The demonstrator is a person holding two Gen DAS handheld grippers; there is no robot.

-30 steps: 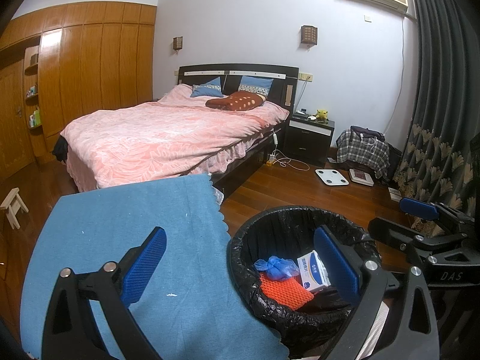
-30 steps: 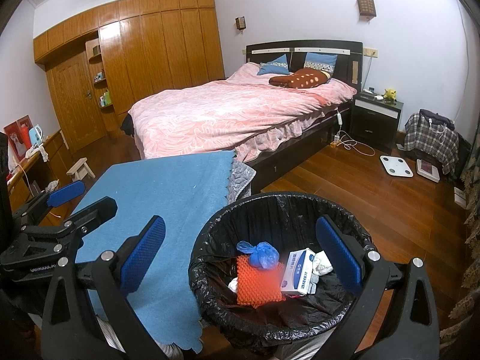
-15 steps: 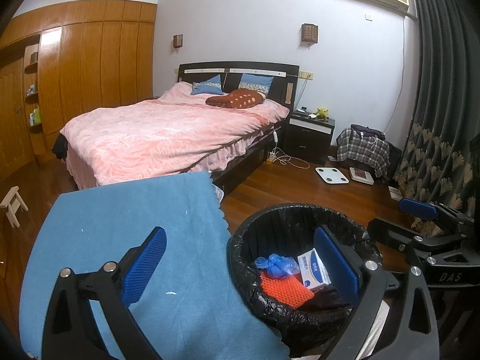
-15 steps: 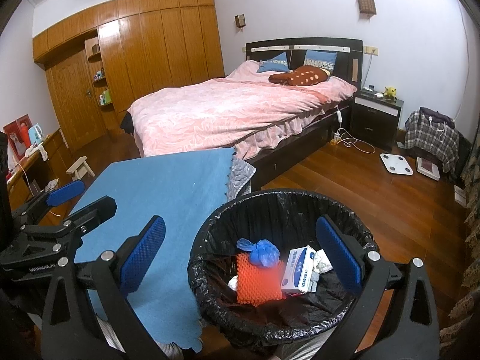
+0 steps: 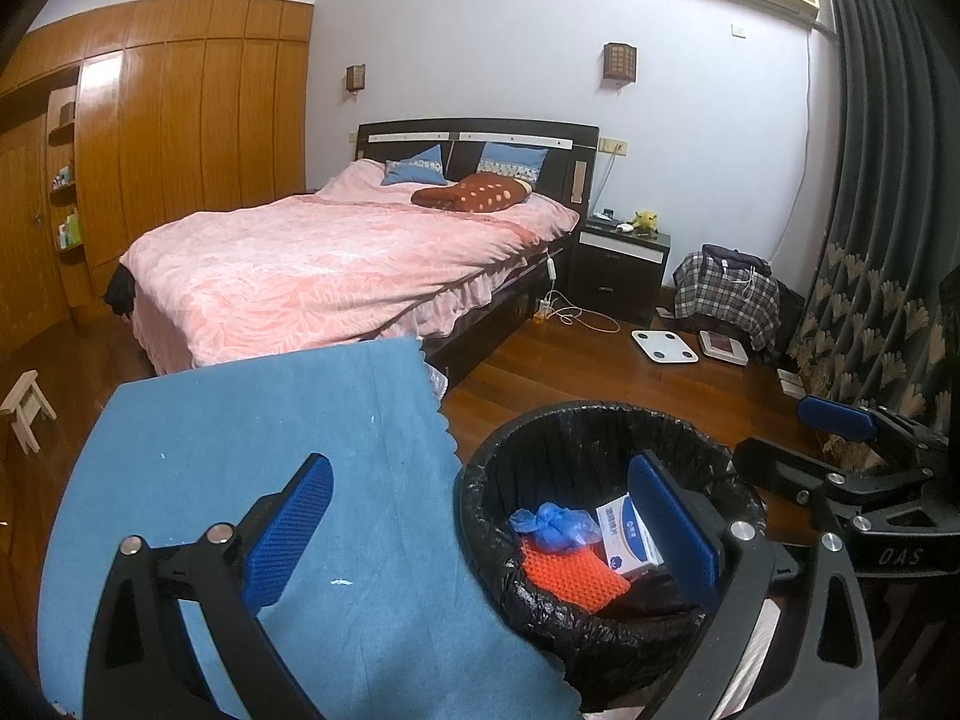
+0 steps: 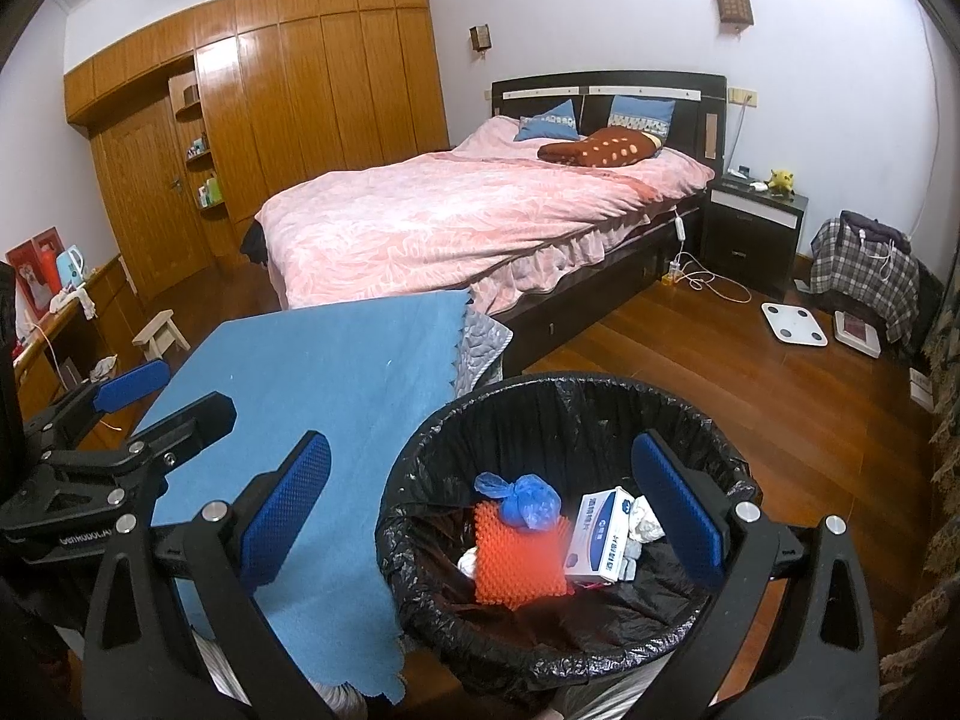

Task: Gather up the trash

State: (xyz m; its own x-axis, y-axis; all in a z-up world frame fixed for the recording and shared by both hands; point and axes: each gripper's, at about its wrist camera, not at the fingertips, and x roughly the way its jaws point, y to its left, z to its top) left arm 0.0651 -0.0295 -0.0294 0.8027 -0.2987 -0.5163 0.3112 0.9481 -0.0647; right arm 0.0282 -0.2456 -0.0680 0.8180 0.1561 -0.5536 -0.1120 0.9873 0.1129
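While both hand-held grippers gape, neither holds anything.

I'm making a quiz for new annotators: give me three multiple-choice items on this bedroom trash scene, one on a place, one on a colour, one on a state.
1. Where does the white and blue box lie?
A. on the bed
B. in the trash bin
C. on the blue cloth

2. What colour is the spiky mat in the bin?
A. orange
B. green
C. white

3. How do the right tongs stand?
A. shut on the box
B. shut on nothing
C. open, holding nothing

Answers:
1 B: the box lies inside the trash bin, on its black liner.
2 A: the spiky mat is orange, under the knotted blue bag.
3 C: the right tongs have their blue pads wide apart with nothing between them.
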